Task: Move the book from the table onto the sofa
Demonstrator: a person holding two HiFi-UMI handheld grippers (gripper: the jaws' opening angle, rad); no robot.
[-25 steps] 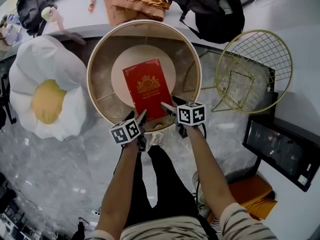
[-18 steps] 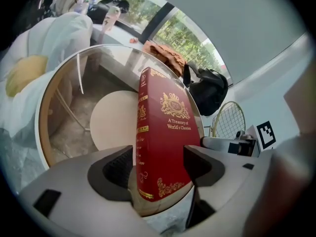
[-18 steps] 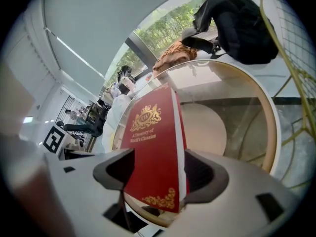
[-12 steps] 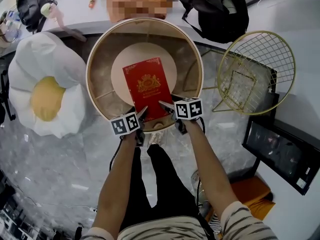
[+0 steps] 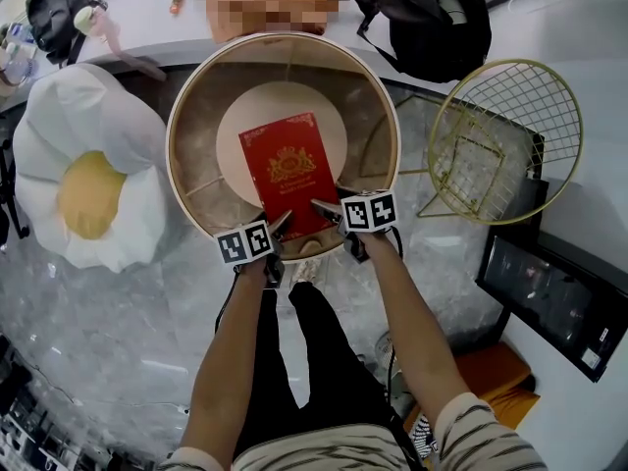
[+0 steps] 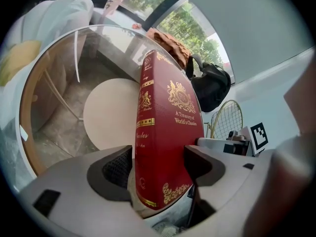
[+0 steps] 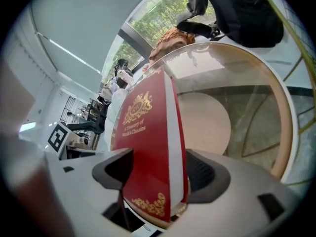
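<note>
Lying cover up on the round glass-topped bench [image 5: 170, 150], the red book [image 5: 287, 170] sits just toward 6 o'clock of the middle, with its near edge close to the wooden rim. Its gold crest and lettering face upward, and the spine runs along its 9 o'clock side.

The left claw [image 5: 278, 229] comes in from about 7 o'clock and straddles the book's near spine corner. In the left gripper view that corner stands between the jaws. A thin pale gap shows between the ribbed pad and the spine, so the claw is spread, not clamped.

The right claw [image 5: 327, 209] comes in from about 5 o'clock and straddles the other near corner. In the right gripper view the cover and the white page edge stand between the jaws. These jaws have just been opening and stand wide apart without plainly squeezing the book.

Both claws tilt steeply downward, and each marker cube sits over the bench rim.

Through the glass a pale round base [image 5: 329, 135] shows under the book. A white and yellow egg-shaped cushion [image 5: 88, 175] lies on the marble floor [image 5: 98, 332] at 9 o'clock of the bench, touching its rim. A gold wire basket [image 5: 510, 135] stands at 3 o'clock, just beside the bench. A black backpack [image 5: 432, 18] rests at 1 o'clock.
</note>
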